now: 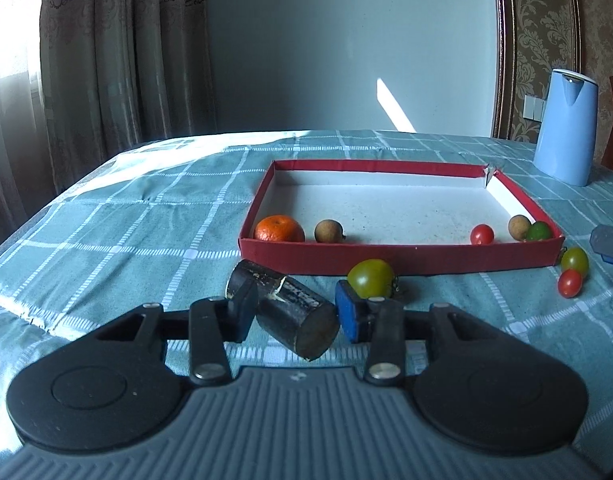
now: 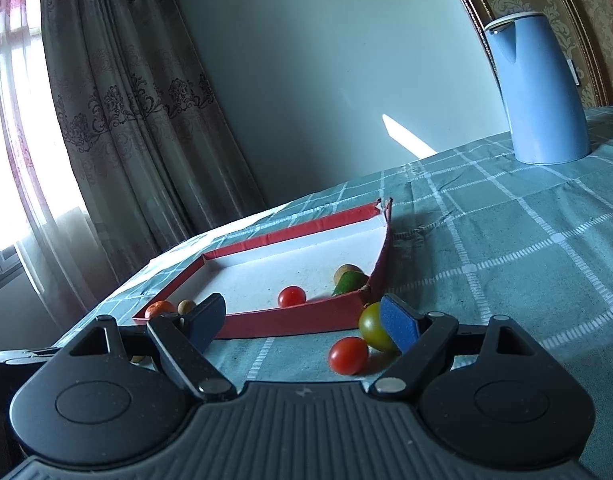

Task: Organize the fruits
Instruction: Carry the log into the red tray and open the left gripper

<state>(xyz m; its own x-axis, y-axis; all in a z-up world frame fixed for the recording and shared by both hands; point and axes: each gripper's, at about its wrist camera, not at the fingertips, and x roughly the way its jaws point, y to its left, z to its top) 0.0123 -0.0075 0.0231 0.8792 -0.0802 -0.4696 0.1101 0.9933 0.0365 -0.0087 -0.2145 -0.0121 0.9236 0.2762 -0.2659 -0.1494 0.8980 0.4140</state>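
Observation:
In the left wrist view my left gripper (image 1: 296, 308) is shut on a dark cylinder (image 1: 290, 316), like a cut piece of cane, which lies askew between the pads just above the checked cloth. Right behind it sits a green-yellow tomato (image 1: 372, 278), in front of the red tray (image 1: 402, 258). The tray holds a mandarin (image 1: 279, 228), two longans, a cherry tomato (image 1: 482, 234) and a green fruit (image 1: 539, 231). My right gripper (image 2: 304, 322) is open at the tray's near right corner. Between its fingers lie a red cherry tomato (image 2: 348, 355) and a green-yellow tomato (image 2: 374, 326) against the blue right pad (image 2: 400, 322).
A light blue kettle (image 2: 542, 88) stands at the back right of the table. Curtains and a window are on the left, past the table's edge. The checked cloth (image 1: 146, 240) lies bare left of the tray. The tray's far right corner is torn.

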